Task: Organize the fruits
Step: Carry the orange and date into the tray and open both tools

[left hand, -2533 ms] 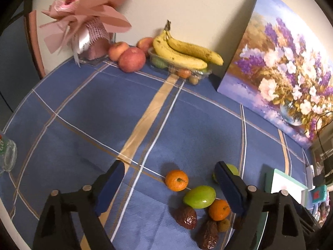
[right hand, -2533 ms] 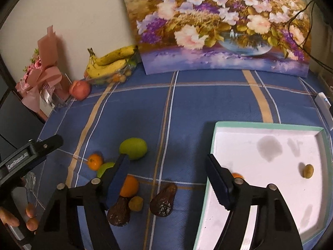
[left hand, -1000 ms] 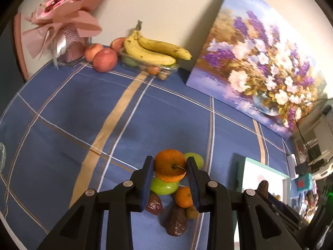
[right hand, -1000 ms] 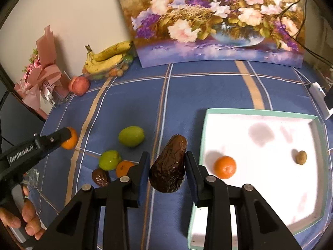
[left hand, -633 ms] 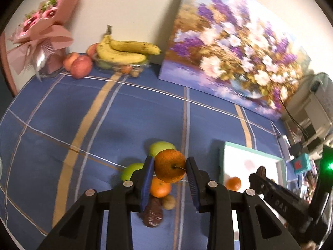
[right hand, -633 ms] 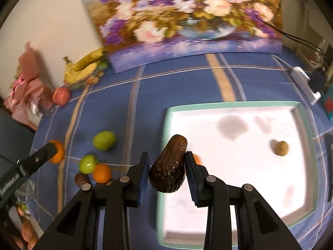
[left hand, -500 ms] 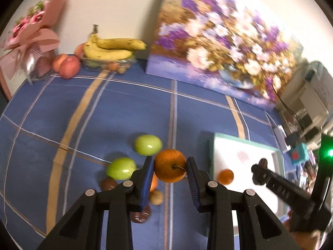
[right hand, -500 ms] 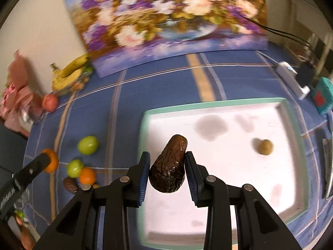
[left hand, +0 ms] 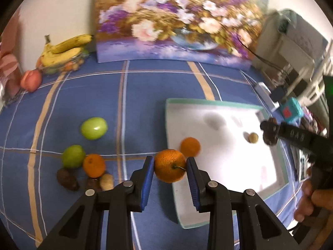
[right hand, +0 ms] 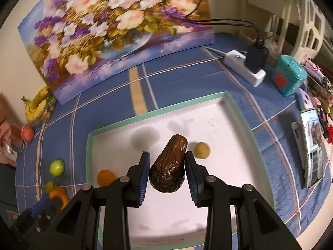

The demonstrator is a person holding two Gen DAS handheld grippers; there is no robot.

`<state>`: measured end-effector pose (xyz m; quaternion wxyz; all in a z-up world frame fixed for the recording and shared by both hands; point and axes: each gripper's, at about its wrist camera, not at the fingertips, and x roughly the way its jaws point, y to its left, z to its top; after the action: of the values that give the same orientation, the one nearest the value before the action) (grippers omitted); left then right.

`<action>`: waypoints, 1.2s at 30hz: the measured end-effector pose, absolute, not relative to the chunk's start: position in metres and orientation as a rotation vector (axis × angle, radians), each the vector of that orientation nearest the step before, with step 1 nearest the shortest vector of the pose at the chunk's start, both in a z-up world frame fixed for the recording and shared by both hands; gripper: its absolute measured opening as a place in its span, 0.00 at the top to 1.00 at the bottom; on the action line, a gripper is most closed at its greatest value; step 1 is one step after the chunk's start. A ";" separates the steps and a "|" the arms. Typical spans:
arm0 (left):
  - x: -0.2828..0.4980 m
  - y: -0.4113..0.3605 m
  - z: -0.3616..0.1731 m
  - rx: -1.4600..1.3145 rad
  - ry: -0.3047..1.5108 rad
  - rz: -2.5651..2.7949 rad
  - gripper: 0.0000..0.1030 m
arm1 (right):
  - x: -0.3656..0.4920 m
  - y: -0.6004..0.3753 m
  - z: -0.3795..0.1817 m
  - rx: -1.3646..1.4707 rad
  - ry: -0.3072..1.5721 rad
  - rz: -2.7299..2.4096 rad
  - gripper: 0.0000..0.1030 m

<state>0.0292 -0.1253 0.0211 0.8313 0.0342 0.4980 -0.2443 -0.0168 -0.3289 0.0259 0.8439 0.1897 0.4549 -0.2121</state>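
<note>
Left hand-held gripper [left hand: 170, 167] pinches an orange [left hand: 169, 165]; right hand-held gripper [right hand: 167, 166] pinches a date [right hand: 169, 166] above the tray [right hand: 160, 110].

The tray [left hand: 218, 104] sits on the table [left hand: 145, 95], on the right side of the left wrist view. In the tray lie one orange [left hand: 190, 146] near its left edge and a small round fruit [left hand: 253, 137] further right. Left of the tray, on the table, two round fruits [left hand: 94, 128], another orange [left hand: 93, 165] and some small fruits [left hand: 67, 179] lie close together at lower left. The painting [left hand: 170, 20] stands at the back, top middle. The bananas [left hand: 62, 50] and an apple [left hand: 31, 80] are at upper left.
</note>
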 end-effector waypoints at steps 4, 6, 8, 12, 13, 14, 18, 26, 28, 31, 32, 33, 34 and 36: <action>0.021 -0.141 0.016 0.110 1.069 -0.537 0.67 | -0.021 -0.336 0.030 0.393 0.948 -0.457 0.66; 0.019 -0.146 0.013 0.123 1.073 -0.542 0.67 | -0.023 -0.340 0.032 0.388 0.945 -0.464 0.66; 0.018 -0.151 0.012 0.135 1.075 -0.544 0.67 | -0.026 -0.343 0.034 0.381 0.941 -0.473 0.66; 0.015 -0.158 0.008 0.157 1.077 -0.542 0.67 | -0.031 -0.351 0.036 0.369 0.938 -0.498 0.66; 0.015 -0.160 0.006 0.160 1.079 -0.541 0.67 | -0.032 -0.353 0.037 0.366 0.938 -0.505 0.66; 0.015 -0.161 0.005 0.163 1.081 -0.542 0.67 | -0.033 -0.355 0.037 0.363 0.937 -0.511 0.66; 0.015 -0.165 0.001 0.171 1.090 -0.542 0.67 | -0.035 -0.360 0.037 0.365 0.936 -0.516 0.66; 0.015 -0.172 -0.010 0.193 1.100 -0.536 0.67 | -0.030 -0.365 0.020 0.378 0.986 -0.510 0.66; 0.016 -0.173 -0.012 0.197 1.105 -0.533 0.67 | -0.029 -0.365 0.015 0.375 1.004 -0.510 0.66; 0.016 -0.174 -0.016 0.198 1.112 -0.530 0.67 | -0.026 -0.366 0.005 0.375 1.043 -0.504 0.66; 0.017 -0.174 -0.016 0.199 1.113 -0.530 0.67 | -0.025 -0.366 0.002 0.376 1.054 -0.503 0.66; 0.017 -0.174 -0.016 0.200 1.114 -0.529 0.67 | -0.025 -0.367 0.000 0.376 1.061 -0.505 0.66; 0.017 -0.174 -0.017 0.201 1.115 -0.528 0.67 | -0.025 -0.367 -0.002 0.375 1.068 -0.507 0.66; 0.017 -0.175 -0.018 0.203 1.118 -0.527 0.67 | -0.024 -0.367 -0.005 0.374 1.079 -0.507 0.66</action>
<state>0.0167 -0.1748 -0.0178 0.8101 0.0949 0.5233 -0.2468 -0.0237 -0.3672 -0.0055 0.8111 0.1750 0.5052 -0.2372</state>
